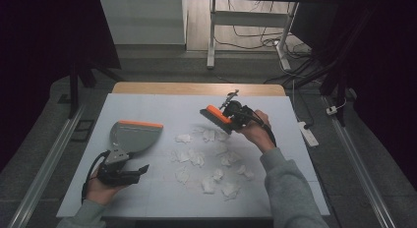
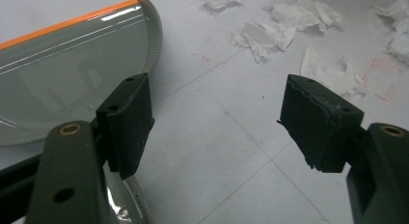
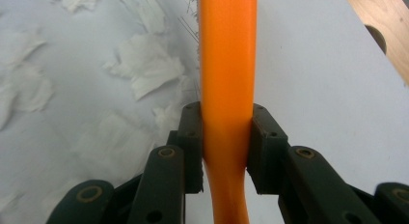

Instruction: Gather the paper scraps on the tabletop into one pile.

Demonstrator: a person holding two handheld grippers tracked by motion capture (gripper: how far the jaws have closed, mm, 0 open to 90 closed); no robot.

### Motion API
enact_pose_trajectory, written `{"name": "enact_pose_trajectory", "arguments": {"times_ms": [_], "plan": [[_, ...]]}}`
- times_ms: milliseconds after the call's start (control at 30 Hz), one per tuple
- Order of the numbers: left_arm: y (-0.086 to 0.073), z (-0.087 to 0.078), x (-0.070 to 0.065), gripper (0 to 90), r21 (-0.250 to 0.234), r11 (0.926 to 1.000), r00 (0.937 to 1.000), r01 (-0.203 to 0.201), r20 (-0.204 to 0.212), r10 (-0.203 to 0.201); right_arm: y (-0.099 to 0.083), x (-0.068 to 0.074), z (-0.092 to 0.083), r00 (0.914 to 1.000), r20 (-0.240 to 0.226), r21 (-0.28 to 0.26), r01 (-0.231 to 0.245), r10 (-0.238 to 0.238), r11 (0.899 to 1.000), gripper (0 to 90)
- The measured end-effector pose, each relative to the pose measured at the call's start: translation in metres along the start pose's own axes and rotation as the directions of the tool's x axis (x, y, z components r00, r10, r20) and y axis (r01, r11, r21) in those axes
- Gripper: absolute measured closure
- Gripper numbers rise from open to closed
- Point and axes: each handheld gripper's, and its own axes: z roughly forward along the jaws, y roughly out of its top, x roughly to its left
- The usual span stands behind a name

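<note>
Right gripper (image 1: 227, 119) at about one o'clock on the counter (image 1: 147, 198), fingers (image 3: 263, 147) closed tight on the orange handle of a small hand brush (image 1: 215, 115), bristles angled down toward the far edge of the paper litter. Left gripper (image 1: 129, 173) at eight o'clock, fingers (image 2: 126, 122) spread wide with nothing between them, sitting just beside the handle end of a grey dustpan (image 1: 134, 136) with an orange lip; contact with the pan cannot be told. Pan mouth facing twelve o'clock, lying flat at nine to ten o'clock.

Torn white paper scraps (image 1: 206, 161) scattered from centre to five o'clock, loose and well apart from the pan, a bare strip of surface between the two. Open room along the left side and near edge; scraps closest to the near edge at around five o'clock. Faint red square marks on the surface near the scraps in the left gripper view.

White sheet covering the counter, a strip of bare wood (image 1: 196, 88) exposed along the far edge. Beyond, grey floor, white desk legs (image 1: 212, 36), tangled cables (image 1: 300, 56) and a power strip (image 1: 309, 133) at three o'clock off the counter. Dark surroundings on both sides.
</note>
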Motion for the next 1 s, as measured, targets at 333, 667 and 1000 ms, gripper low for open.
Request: {"name": "enact_pose_trajectory", "arguments": {"times_ms": [333, 667, 1000], "plan": [[-0.001, 0.0, 0.002, 28.2, -0.005, 1.0, 1.0, 0.003, 0.008, -0.003, 0.039, 0.001, 0.031, 0.9893, 0.02, 0.131, 0.141, -0.145, 0.981, 70.7], [-0.001, 0.0, 0.003, 28.3, -0.003, 1.0, 1.0, 0.0, 0.005, 0.0, 0.031, 0.031, 0.02, 0.9619, -0.078, 0.142, 0.271, -0.262, 0.952, 70.9], [-0.001, 0.001, 0.001, 28.3, 0.002, 1.0, 1.0, -0.001, 0.003, 0.001, 0.007, 0.051, -0.018, 0.948, -0.162, 0.009, 0.279, -0.274, 0.96, 70.7]]}}
